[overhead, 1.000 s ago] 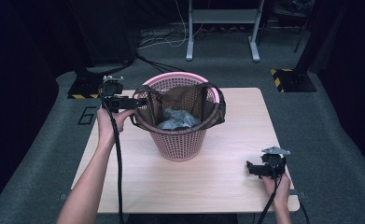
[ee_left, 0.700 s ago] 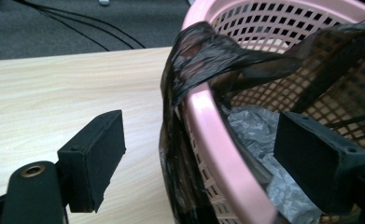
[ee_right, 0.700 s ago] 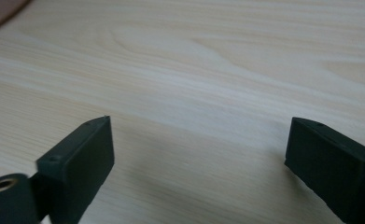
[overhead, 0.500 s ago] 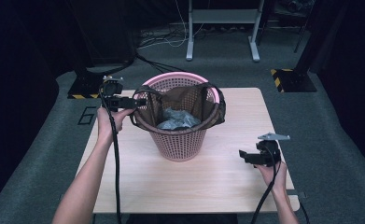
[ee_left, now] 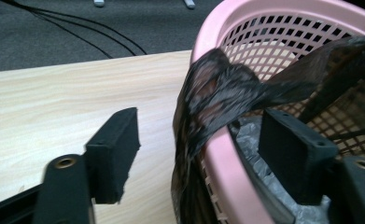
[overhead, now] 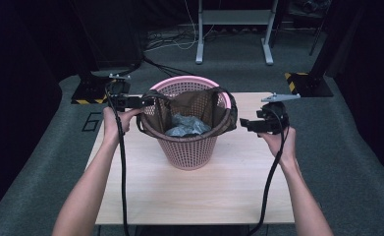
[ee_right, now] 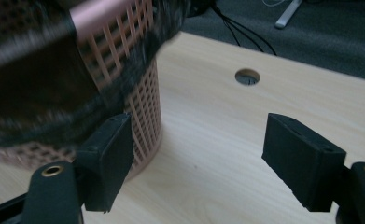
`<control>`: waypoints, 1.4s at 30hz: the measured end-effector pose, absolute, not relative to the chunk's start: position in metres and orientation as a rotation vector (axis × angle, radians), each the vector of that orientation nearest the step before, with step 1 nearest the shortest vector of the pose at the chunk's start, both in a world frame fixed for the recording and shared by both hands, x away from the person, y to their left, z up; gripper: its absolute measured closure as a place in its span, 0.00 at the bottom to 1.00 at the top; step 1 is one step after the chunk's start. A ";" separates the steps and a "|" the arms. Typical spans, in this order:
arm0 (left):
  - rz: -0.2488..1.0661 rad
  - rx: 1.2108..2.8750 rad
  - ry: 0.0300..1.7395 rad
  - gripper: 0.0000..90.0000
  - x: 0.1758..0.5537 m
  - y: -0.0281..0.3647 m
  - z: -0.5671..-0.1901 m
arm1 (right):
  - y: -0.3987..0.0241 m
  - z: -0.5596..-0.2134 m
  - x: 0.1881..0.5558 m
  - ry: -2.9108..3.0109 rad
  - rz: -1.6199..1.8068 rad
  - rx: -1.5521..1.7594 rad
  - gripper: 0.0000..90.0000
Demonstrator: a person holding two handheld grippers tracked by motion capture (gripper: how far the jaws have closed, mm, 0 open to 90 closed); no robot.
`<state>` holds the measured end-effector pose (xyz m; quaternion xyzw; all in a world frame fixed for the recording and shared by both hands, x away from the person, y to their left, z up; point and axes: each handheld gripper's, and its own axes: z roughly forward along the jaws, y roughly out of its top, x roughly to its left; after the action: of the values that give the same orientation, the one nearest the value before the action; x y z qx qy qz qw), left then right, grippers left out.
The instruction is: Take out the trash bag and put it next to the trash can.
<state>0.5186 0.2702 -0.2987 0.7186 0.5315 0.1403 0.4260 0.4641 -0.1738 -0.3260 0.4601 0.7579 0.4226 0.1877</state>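
A pink lattice basket [overhead: 187,147] stands mid-table, lined with a dark brown plastic bag [overhead: 189,104] whose edge drapes over the rim. Crumpled grey plastic [overhead: 187,126] lies inside. My left gripper [overhead: 149,102] is open at the basket's left rim. In the left gripper view its jaws straddle the pink rim [ee_left: 227,158] and the bunched bag edge [ee_left: 213,93], one jaw outside and one inside, without clamping. My right gripper [overhead: 242,124] is open just right of the basket. In the right gripper view the basket wall [ee_right: 143,112] sits beside one jaw and the bag [ee_right: 40,93] is blurred.
The pale wooden table [overhead: 229,196] has a round cable hole [ee_right: 247,76] behind the right gripper. Behind the table, a metal stand [overhead: 233,34], loose cables [overhead: 170,46] and yellow-black striped feet [overhead: 302,83] sit on grey carpet.
My right gripper has travelled from the table's front right corner up and inward to the basket's right side. The left gripper has stayed at the left rim.
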 end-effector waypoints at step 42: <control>0.532 1.788 1.278 0.84 0.509 0.262 -0.284 | -0.103 -0.280 0.542 2.136 1.177 1.268 0.79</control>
<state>0.5094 0.2623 -0.2836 0.7154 0.5114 0.2127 0.4259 0.5417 -0.1025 -0.2797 0.4523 0.7622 0.4199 0.1952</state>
